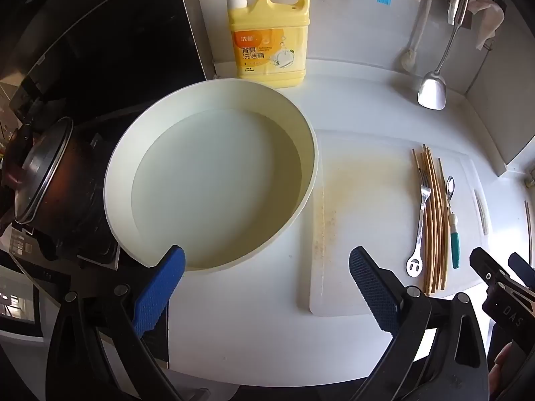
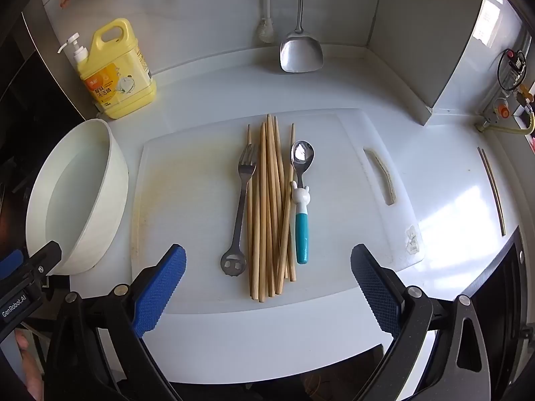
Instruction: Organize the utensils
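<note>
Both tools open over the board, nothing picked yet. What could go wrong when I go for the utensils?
1. The chopsticks lie in a loose, crossed pile; a pinch may take only some and scatter the rest.
2. Fork and spoon touch that pile, so they may be dragged along.
3. The left tool hovers by the basin rim and may bump it.

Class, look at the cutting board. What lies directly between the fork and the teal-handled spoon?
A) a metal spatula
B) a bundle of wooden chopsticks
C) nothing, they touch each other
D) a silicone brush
B: in the right wrist view the chopsticks lie in a bundle on the cutting board, with the fork on their left and the spoon on their right.
</note>
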`<action>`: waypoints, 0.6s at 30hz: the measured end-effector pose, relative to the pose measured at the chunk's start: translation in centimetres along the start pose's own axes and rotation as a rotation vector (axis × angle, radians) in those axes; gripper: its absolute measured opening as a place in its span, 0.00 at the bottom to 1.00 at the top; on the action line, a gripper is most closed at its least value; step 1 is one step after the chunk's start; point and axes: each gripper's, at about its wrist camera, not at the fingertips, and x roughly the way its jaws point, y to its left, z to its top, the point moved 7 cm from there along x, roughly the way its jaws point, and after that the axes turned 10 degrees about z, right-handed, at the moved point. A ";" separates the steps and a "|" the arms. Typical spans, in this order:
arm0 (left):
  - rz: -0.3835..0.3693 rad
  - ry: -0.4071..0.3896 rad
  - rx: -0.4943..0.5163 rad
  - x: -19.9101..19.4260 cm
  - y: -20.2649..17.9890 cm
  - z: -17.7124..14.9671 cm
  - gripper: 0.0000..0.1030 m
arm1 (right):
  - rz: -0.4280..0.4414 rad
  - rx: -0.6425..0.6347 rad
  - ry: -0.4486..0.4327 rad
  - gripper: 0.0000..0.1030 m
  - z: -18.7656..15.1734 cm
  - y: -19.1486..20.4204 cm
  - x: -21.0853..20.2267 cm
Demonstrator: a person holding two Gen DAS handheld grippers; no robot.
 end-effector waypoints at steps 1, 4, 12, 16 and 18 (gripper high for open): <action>-0.001 -0.001 -0.001 0.0 0.0 0.0 0.94 | -0.004 -0.001 0.001 0.92 0.0 0.0 0.0; 0.000 0.004 0.000 0.0 0.0 0.0 0.94 | -0.004 -0.001 0.001 0.92 0.0 0.0 0.0; 0.002 0.009 0.002 0.3 0.1 -0.2 0.94 | -0.003 -0.001 0.000 0.92 0.0 0.1 0.0; 0.001 0.007 0.000 0.5 0.1 -0.4 0.94 | -0.002 -0.002 0.000 0.92 0.1 0.1 -0.1; 0.000 0.007 0.000 0.6 0.1 -0.5 0.94 | -0.003 -0.002 0.000 0.92 0.1 0.2 -0.1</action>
